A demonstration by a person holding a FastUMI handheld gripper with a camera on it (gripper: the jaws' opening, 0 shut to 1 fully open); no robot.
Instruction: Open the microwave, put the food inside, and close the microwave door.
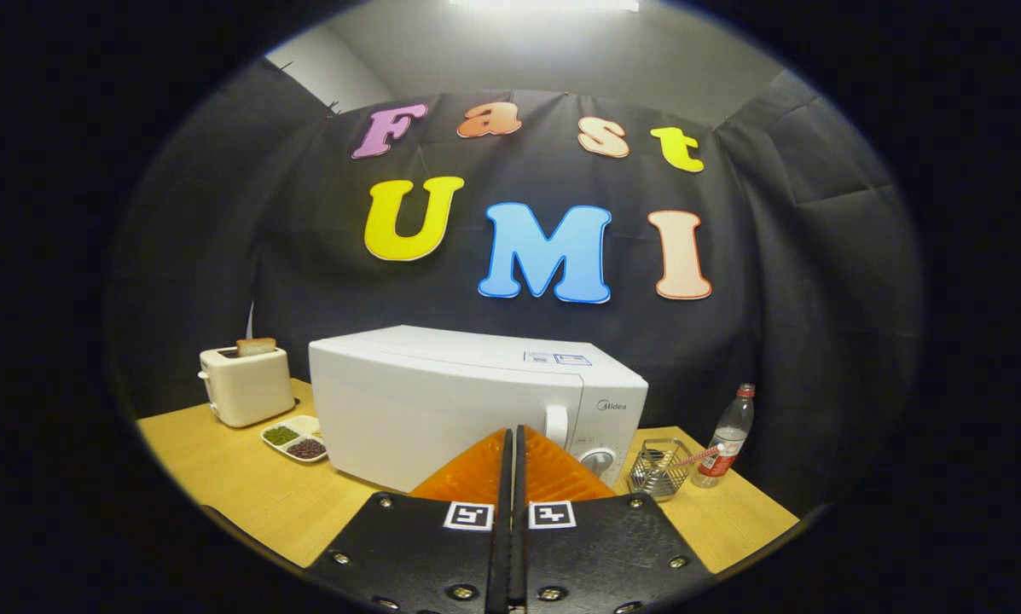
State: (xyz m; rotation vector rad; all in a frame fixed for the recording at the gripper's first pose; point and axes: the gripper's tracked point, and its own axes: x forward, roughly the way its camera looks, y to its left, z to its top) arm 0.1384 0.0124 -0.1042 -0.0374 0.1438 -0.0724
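Observation:
A white microwave stands on the wooden table with its door closed; the door handle and a round dial sit at its right end. My gripper is shut, its two fingers pressed together with nothing between them, tips just in front of the microwave door near the handle. A white divided dish of food, with green and dark portions, lies on the table to the left of the microwave.
A white toaster with a slice of bread in it stands behind the dish. Right of the microwave are a wire basket and a plastic bottle. Black cloth walls enclose the table.

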